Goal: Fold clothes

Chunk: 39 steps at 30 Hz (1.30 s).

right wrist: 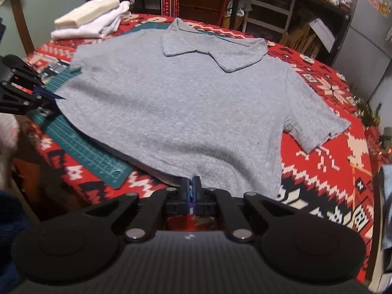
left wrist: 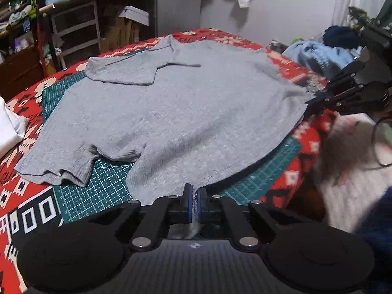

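One grey shirt [left wrist: 171,112], one green mat [left wrist: 103,186], two grippers [left wrist: 194,196] [right wrist: 190,183] and two folded white clothes [right wrist: 90,18] are seen.

Cluttered dark shelves [left wrist: 73,12], grey wall [left wrist: 281,7]

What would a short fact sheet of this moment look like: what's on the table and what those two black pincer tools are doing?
Garment: grey polo shirt, spread flat, collar on the far side
Surface: green cutting mat on a red patterned tablecloth
Left gripper: shut on the shirt's bottom hem
Right gripper: shut on the same hem, at its other end
Nearby: folded white clothes; blue garment pile
Fold progress: none visible yet
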Motion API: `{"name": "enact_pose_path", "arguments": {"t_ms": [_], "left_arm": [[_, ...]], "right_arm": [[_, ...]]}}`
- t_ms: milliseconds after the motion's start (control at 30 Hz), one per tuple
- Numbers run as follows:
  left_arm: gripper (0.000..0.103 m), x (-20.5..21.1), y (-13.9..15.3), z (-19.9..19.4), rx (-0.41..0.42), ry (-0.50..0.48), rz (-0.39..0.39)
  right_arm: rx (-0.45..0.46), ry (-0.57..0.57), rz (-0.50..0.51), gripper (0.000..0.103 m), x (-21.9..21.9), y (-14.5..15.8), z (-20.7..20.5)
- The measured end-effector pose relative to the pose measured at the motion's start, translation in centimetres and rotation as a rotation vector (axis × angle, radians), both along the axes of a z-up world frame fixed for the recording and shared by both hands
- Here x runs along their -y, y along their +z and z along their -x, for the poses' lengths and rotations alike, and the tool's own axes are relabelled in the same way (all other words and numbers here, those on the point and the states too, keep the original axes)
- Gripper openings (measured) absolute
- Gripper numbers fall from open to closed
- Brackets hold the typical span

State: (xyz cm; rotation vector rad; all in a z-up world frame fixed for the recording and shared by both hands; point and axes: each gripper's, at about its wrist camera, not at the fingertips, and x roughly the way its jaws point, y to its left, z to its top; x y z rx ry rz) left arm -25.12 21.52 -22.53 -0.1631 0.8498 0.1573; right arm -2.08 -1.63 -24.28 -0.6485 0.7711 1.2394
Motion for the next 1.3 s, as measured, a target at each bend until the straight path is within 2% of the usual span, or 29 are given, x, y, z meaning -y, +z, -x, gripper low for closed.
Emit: {"name": "enact_pose_path", "arguments": {"t_ms": [100,200,267,400,467,500,567,633,800,900,1033,1100,1133,1167,1200,1233,1300], "left_arm": [[0.004,0.3,2.1,1.1,0.003,-0.032,0.058],[0.004,1.2,3.4,1.6,-0.013,-0.067,0.061],[0.004,1.1,3.1,1.6,-0.031,-0.064,0.066],[0.014,0.4,1.6,1.5,-0.073,-0.036,0.08],[0.018,0.0,0.9,1.5,-0.093,-0.022,0.087],[0.022,-0.1,0.8,1.6,-0.095,-0.017,0.093],[0.033,-0.4,1.1,2.4,-0.079,-0.004,0.113],[0.034,-1.3,1.2,2.9,-0.065,0.044,0.157],[0.035,-3.3,0.8,3.1,-0.053,0.171,0.254],[0.035,-2.7,0.0,2.2,-0.096,0.193,0.23],[0.035,-1.7,-0.7,1.3,-0.097,0.19,0.209],[0.03,-1.0,-0.7,0.9,-0.101,0.18,0.149],[0.023,-0.5,-0.7,0.7,-0.107,0.173,0.115],[0.007,-0.1,-0.7,0.5,-0.111,0.158,0.079],[0.006,0.3,-0.6,0.5,-0.116,0.14,0.047],[0.005,0.4,-0.6,0.5,-0.122,0.132,0.024],[0.004,0.5,-0.4,0.7,-0.134,0.119,-0.023]], "right_arm": [[-0.04,0.015,-0.018,0.002,1.2,1.6,0.4],[-0.073,0.041,-0.027,0.002,2.3,3.1,0.9],[-0.088,0.052,-0.024,0.002,2.8,3.7,1.0],[-0.111,0.038,0.025,0.004,2.5,2.5,0.2],[-0.128,0.014,0.025,0.011,2.6,1.8,-0.4],[-0.144,0.001,0.02,0.018,2.8,1.7,-0.7],[-0.181,-0.023,-0.02,0.024,3.6,2.3,-1.4],[-0.206,-0.067,-0.054,0.032,4.6,2.8,-2.3],[-0.2,-0.265,-0.051,0.034,6.2,2.9,-5.3],[-0.185,-0.314,0.014,0.034,6.1,1.8,-6.1],[-0.182,-0.298,0.036,0.034,5.5,0.9,-5.4],[-0.179,-0.297,0.043,0.033,5.1,0.5,-5.1],[-0.177,-0.298,0.05,0.026,5.0,0.3,-5.0],[-0.175,-0.298,0.057,0.022,4.8,0.0,-4.9],[-0.175,-0.29,0.051,0.012,4.7,0.0,-4.6],[-0.175,-0.281,0.045,0.007,4.5,0.1,-4.4],[-0.114,-0.26,0.073,0.005,4.1,0.4,-3.7]]}}
